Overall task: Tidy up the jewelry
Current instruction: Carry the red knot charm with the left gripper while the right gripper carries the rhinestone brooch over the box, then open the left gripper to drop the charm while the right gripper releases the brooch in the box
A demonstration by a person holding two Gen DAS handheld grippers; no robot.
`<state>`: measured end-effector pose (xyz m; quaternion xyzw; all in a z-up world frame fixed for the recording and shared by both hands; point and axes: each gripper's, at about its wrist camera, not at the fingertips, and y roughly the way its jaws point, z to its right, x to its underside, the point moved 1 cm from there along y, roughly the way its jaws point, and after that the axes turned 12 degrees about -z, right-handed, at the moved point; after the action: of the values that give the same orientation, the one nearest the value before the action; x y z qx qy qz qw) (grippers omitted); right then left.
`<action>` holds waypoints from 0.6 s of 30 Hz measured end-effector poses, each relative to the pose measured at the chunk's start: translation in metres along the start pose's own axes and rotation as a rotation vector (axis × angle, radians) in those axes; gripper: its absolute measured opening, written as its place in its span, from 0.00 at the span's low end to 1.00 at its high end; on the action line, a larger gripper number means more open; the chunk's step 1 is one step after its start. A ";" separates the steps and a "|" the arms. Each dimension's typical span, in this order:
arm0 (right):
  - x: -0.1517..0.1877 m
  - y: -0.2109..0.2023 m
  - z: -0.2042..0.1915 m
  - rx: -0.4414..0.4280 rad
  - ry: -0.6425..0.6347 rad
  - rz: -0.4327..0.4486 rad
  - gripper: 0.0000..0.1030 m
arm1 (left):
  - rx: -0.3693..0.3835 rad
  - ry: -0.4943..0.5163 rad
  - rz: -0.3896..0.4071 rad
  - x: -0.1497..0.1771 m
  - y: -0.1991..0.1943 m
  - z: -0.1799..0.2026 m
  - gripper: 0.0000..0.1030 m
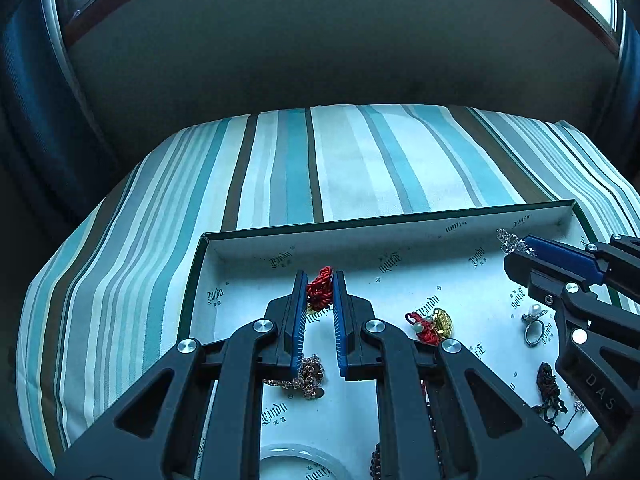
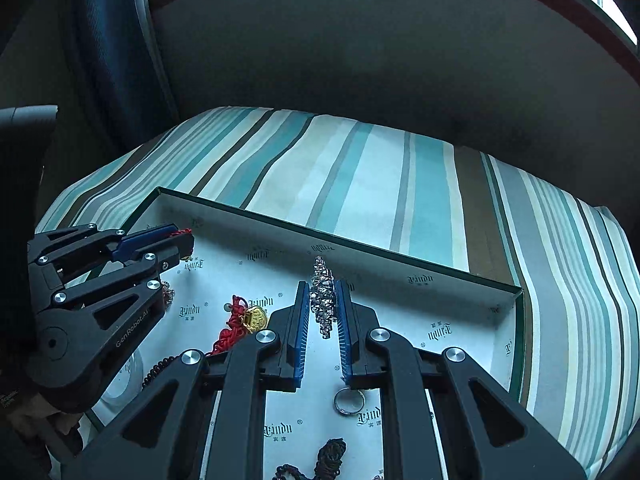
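Jewelry sits in the tray [image 1: 256, 236]: my left gripper [image 1: 320, 292] pinches a red cord [image 1: 320, 289], my right gripper [image 2: 323, 300] a crystal piece [image 2: 323, 296], and I judge both need lifting, then placing apart.

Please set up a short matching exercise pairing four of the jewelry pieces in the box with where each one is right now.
Things:
1. red cord
2. crystal piece
3. pearl ring
4. gold charm

Places:
A. lying loose in the box, tied to a red knot
B. between the left gripper fingers
C. lying loose, near the right gripper's frame
D. between the right gripper fingers

Pairs: 1-B, 2-D, 3-C, 4-A
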<state>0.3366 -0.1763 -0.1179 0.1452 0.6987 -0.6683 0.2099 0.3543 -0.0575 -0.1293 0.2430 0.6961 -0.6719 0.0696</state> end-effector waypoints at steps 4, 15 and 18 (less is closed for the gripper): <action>-0.006 0.014 0.001 0.005 -0.001 -0.040 0.13 | -0.014 0.008 -0.023 -0.004 0.008 0.001 0.12; -0.008 0.033 0.003 0.010 -0.003 -0.090 0.13 | 0.001 0.019 -0.032 -0.007 0.010 0.007 0.13; -0.010 0.034 0.004 0.015 -0.005 -0.092 0.14 | 0.007 0.006 -0.034 -0.007 0.011 0.005 0.15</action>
<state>0.3618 -0.1770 -0.1429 0.1128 0.6991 -0.6827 0.1799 0.3640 -0.0647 -0.1365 0.2333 0.6980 -0.6748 0.0555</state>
